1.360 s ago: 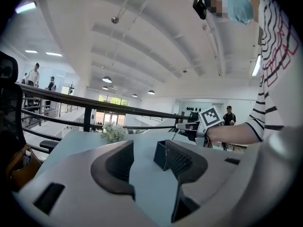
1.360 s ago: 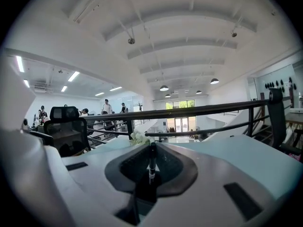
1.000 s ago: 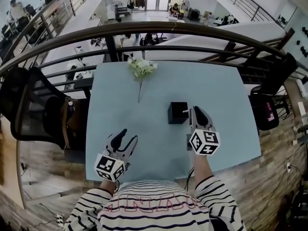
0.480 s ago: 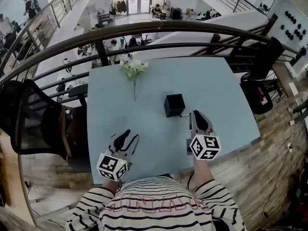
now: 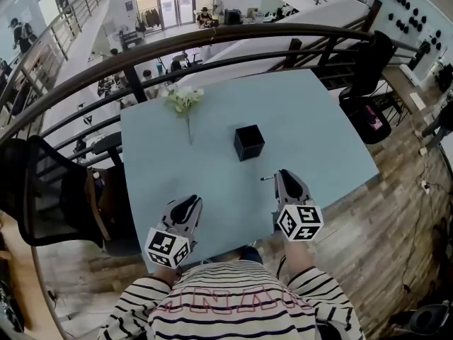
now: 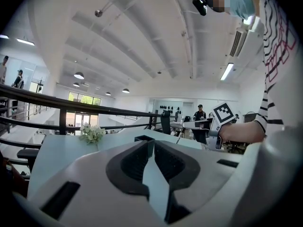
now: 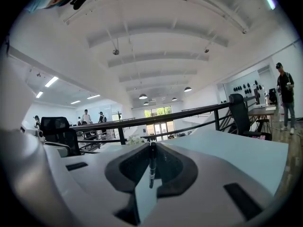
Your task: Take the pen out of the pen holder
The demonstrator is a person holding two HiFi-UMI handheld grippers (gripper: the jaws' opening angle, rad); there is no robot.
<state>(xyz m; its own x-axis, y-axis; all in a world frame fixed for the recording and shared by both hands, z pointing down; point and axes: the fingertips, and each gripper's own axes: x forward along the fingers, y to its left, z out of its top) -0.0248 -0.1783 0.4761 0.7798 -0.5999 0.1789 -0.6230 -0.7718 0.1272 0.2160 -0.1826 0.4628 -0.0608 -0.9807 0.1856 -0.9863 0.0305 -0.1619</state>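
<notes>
— Where is this?
— On a mezzanine above an open office, at a pale blue table (image 5: 318, 140). The black pen holder (image 5: 249, 142) stands ahead of both sets of jaws, apart from them.
— How far along is the task?
— I'd judge the main step done. The right gripper (image 5: 282, 177) is clamped on the pen (image 7: 152, 163), which stands upright between its tips, clear of the holder. The left gripper (image 5: 190, 204) is closing, its tips nearly together with nothing between them.
— Anything left?
— At most setting the pen down, and the task doesn't ask for that.
— What can't you make out?
— The holder's inside is dark, so I can't tell whether other pens are in it. From above, only a short end of the pen pokes out beside the right jaws. The right gripper view doesn't show the holder.
</notes>
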